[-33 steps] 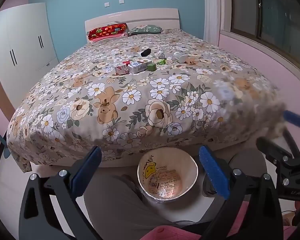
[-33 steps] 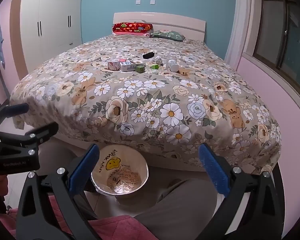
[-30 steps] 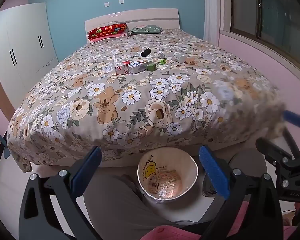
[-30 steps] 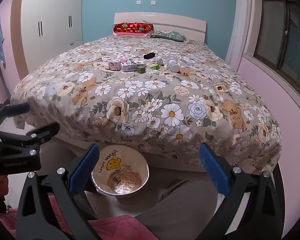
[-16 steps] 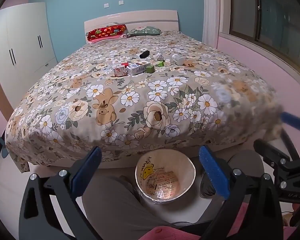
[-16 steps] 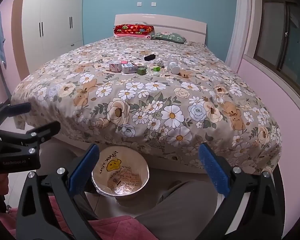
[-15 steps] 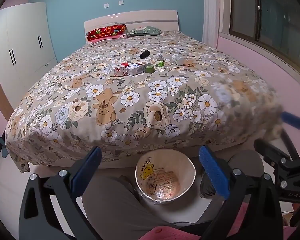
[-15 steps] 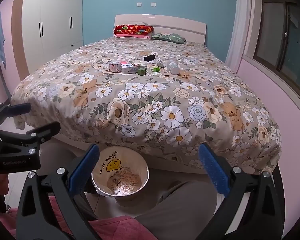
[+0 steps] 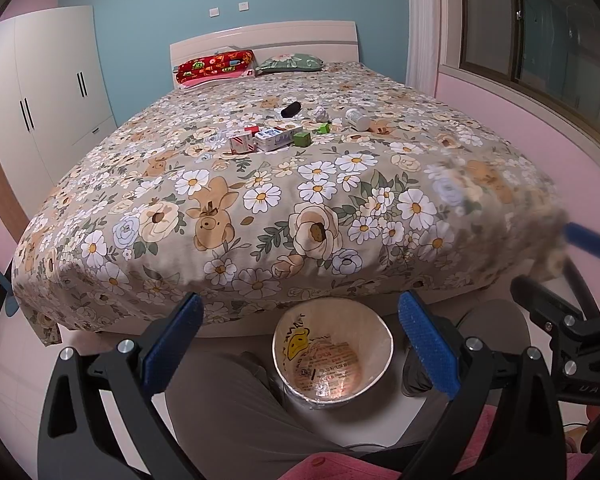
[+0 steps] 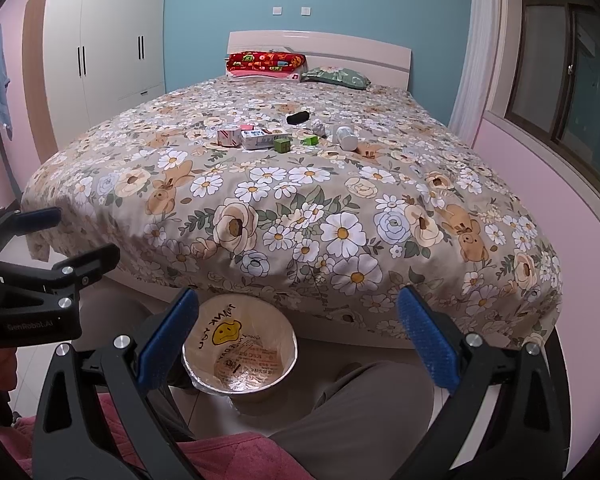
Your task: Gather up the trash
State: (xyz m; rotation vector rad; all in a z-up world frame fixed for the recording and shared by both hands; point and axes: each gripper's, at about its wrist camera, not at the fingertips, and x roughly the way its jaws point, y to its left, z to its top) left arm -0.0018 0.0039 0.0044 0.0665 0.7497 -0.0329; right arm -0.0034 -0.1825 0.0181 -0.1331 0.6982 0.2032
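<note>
Right now both my left gripper (image 9: 298,344) and right gripper (image 10: 298,344) gape wide, holding nothing, over the bin (image 9: 374,330) on the floor between the person's knees. Trash (image 10: 260,138) lies mid-bed (image 10: 300,208), well apart, with the bed's overhanging foot edge between us.

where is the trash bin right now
The round bag-lined trash bin sits on the floor at the foot of the floral-covered bed, low centre in both wrist views, beside the person's grey trouser leg.
</note>
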